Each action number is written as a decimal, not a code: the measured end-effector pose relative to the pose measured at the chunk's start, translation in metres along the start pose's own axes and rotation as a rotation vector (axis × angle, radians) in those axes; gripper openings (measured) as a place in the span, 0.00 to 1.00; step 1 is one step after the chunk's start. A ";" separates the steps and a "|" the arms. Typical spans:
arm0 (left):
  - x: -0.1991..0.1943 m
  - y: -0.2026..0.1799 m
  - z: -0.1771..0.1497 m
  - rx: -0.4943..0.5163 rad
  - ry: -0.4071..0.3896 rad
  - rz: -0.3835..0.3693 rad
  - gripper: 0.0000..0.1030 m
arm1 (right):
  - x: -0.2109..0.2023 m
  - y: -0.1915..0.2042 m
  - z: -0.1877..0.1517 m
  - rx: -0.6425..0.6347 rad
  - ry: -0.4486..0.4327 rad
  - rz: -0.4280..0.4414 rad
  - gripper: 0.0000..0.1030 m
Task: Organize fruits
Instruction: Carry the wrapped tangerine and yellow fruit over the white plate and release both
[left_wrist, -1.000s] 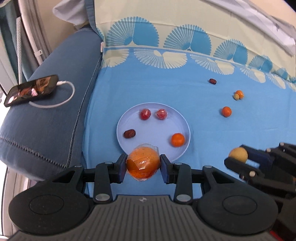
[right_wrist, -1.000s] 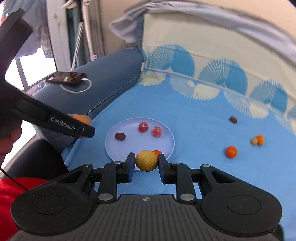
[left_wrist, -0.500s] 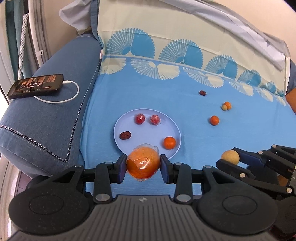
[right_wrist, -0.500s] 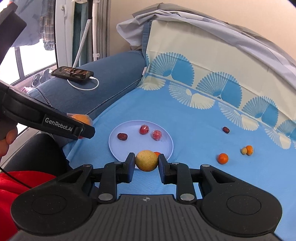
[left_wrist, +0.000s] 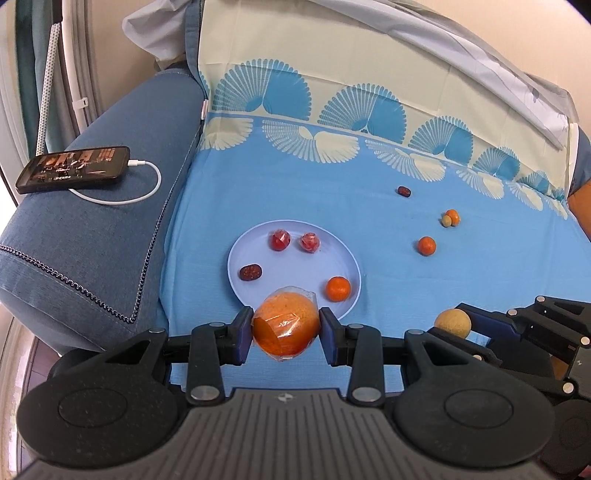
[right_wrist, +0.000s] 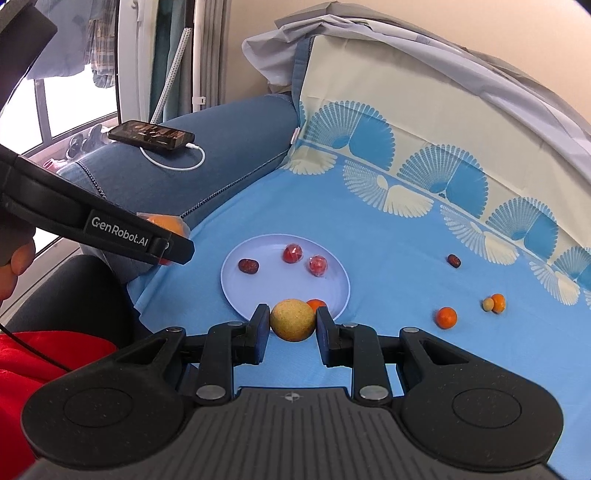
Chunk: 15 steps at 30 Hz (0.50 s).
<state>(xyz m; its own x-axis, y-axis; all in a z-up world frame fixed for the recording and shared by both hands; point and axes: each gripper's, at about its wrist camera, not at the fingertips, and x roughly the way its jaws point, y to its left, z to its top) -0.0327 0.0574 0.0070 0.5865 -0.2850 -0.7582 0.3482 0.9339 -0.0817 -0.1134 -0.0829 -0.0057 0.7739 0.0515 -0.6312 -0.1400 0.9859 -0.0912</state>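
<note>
Left tongs angled downward, both pads clamped on a wrapped orange fruit, right tongs tilted down beside them, pinching a yellowish round fruit, fingertips of 1 hand visible at left edge

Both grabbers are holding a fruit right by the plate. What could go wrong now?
1. The left gripper pinches a big orange fruit in crinkly plastic wrap; the wrap might let it slip out.
2. The plate already holds four fruits, and the small orange sits near its front edge, so a dropped fruit could knock it off.
3. The yellow ball-shaped fruit in the right gripper is round, and could roll away across the blue cloth.
</note>
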 end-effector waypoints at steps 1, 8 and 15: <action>0.001 0.000 0.000 0.000 0.002 0.000 0.40 | 0.001 0.000 0.000 0.000 0.003 0.001 0.27; 0.009 0.001 0.003 0.003 0.016 -0.005 0.40 | 0.008 -0.002 0.001 0.000 0.024 0.009 0.27; 0.015 0.004 0.005 0.000 0.016 0.000 0.40 | 0.015 -0.001 0.002 -0.009 0.042 0.013 0.27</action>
<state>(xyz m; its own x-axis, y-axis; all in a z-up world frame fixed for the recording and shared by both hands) -0.0186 0.0562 -0.0014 0.5749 -0.2817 -0.7682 0.3480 0.9339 -0.0820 -0.1004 -0.0830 -0.0136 0.7451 0.0575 -0.6645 -0.1556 0.9838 -0.0893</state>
